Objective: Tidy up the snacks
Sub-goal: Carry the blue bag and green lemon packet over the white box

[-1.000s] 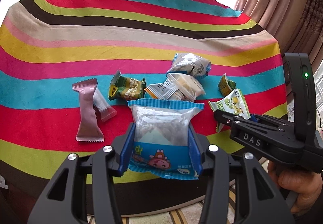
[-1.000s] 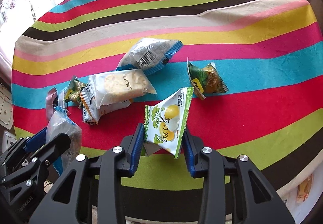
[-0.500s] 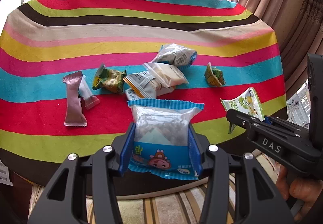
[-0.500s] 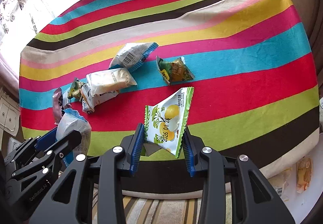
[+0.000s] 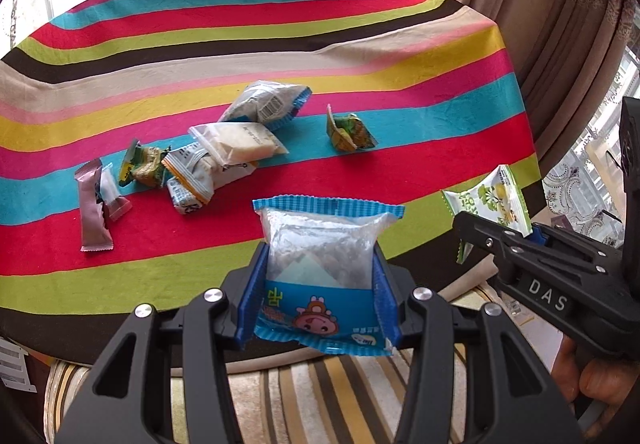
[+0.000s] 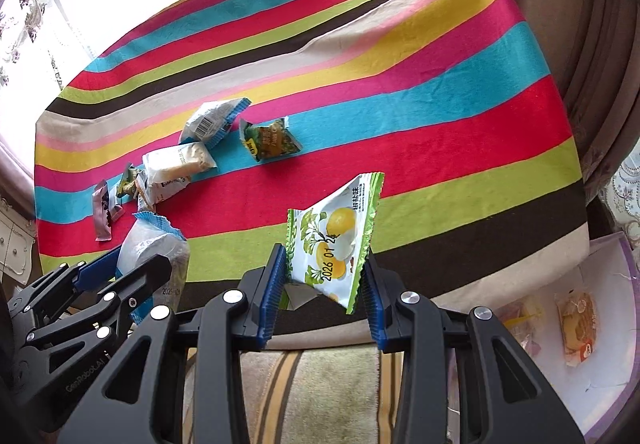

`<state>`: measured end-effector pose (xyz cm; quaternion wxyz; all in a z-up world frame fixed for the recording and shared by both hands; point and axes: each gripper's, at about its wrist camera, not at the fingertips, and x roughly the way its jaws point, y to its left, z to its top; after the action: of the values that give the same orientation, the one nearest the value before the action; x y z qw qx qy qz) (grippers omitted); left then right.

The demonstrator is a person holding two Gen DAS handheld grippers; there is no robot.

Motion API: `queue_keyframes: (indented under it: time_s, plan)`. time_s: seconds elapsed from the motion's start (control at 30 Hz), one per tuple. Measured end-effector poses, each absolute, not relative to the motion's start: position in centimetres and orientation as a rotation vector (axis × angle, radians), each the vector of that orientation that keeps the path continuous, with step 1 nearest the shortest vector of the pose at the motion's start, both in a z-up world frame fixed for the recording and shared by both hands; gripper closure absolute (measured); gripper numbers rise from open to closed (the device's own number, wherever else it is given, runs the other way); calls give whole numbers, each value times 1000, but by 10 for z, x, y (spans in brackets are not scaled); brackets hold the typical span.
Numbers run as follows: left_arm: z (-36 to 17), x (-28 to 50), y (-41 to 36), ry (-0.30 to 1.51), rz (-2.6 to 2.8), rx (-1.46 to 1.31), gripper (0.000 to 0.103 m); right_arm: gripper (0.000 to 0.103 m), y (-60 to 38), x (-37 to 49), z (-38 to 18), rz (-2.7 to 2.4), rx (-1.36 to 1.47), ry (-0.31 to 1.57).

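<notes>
My left gripper (image 5: pixel 319 284) is shut on a clear snack packet with blue ends (image 5: pixel 320 244), held upright over the table's near edge. My right gripper (image 6: pixel 324 284) is shut on a white-and-green lemon packet (image 6: pixel 336 240), also above the near edge. In the left wrist view, the right gripper (image 5: pixel 500 240) sits to the right with the lemon packet (image 5: pixel 490 199). The right wrist view has the left gripper (image 6: pixel 120 272) at the lower left. Several snacks lie on the striped tablecloth (image 5: pixel 360 43): a pink bar (image 5: pixel 93 209), white packets (image 5: pixel 236 141) and a green packet (image 5: pixel 348 129).
A beige curtain (image 5: pixel 560 23) hangs close to the table's right side. A striped rug (image 5: pixel 320 396) covers the floor below the near edge. On the floor at the right stands a pale container (image 6: pixel 600 384) with a few snacks (image 6: pixel 576 320) in it.
Both grippers have drawn back toward the table's near edge and shifted right, each keeping its packet. The loose snacks now appear farther away and more to the left.
</notes>
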<state>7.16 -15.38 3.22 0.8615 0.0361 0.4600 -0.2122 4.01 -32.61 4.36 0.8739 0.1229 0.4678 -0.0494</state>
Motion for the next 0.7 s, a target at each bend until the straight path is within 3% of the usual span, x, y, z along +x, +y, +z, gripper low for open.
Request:
queue_keyframes:
  time_s: [0.7]
  plan:
    - [34,30,-266,973,-639,218,55,66,-434,-24,31,-265,358,969]
